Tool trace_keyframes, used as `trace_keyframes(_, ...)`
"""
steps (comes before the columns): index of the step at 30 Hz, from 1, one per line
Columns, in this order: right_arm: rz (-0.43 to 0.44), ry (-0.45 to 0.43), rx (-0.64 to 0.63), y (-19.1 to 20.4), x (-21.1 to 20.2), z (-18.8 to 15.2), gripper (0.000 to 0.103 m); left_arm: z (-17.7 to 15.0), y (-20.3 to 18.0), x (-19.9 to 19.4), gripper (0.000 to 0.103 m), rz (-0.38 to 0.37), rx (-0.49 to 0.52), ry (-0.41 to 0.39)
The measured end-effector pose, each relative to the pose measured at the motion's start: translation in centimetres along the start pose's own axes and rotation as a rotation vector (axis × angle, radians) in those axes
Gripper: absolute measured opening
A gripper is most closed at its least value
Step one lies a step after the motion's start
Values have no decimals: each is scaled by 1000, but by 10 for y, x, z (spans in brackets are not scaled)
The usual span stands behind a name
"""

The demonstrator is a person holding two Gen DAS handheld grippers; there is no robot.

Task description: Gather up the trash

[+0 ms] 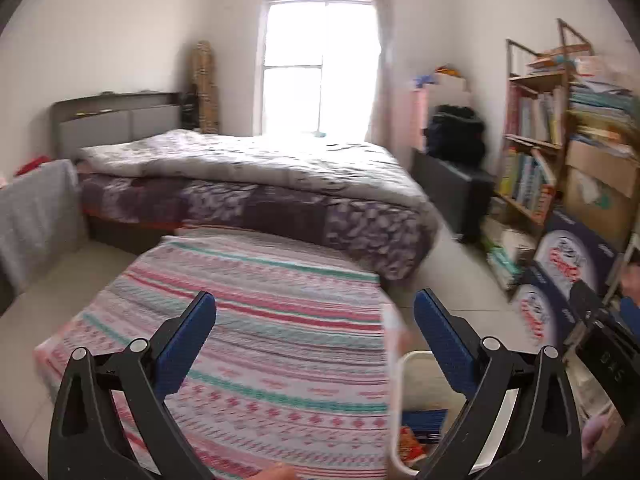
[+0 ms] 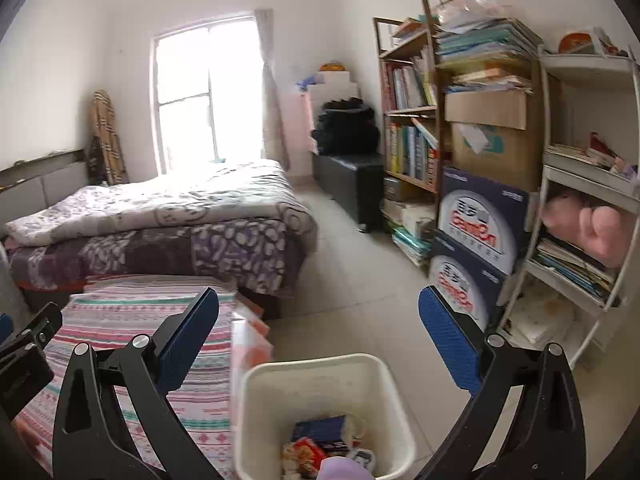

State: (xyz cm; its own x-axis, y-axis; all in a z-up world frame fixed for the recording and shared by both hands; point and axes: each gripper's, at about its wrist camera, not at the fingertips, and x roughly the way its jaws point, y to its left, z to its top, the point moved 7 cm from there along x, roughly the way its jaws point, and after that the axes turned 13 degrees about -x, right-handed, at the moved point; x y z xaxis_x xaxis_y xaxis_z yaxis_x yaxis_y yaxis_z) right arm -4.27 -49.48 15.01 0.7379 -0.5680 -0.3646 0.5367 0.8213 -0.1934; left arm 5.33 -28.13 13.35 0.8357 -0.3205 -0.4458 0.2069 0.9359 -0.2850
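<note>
Left gripper (image 1: 315,322): jaws spread wide, nothing between them, held above the striped cloth (image 1: 256,340) that covers a low surface at the foot of the bed (image 1: 256,176). Right gripper (image 2: 319,320): jaws likewise spread and holding nothing, poised over the white waste bin (image 2: 320,384), which stands on the tiled floor (image 2: 360,264) just beside the striped cloth. Trash (image 2: 320,446): a blue packet, a red-and-orange wrapper and other pieces lying in the bottom of the bin; bookshelf (image 2: 412,120) along the right wall.
</note>
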Motion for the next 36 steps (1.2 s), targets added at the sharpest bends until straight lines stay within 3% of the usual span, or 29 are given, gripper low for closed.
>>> trace_keyframes(12, 84, 9, -38, 50, 5, 1, 96, 6, 35, 0, 96, 70, -27, -17)
trace_keyframes(36, 114, 34, -31, 60, 7, 1, 96, 1, 44, 5, 96, 103, -29, 13)
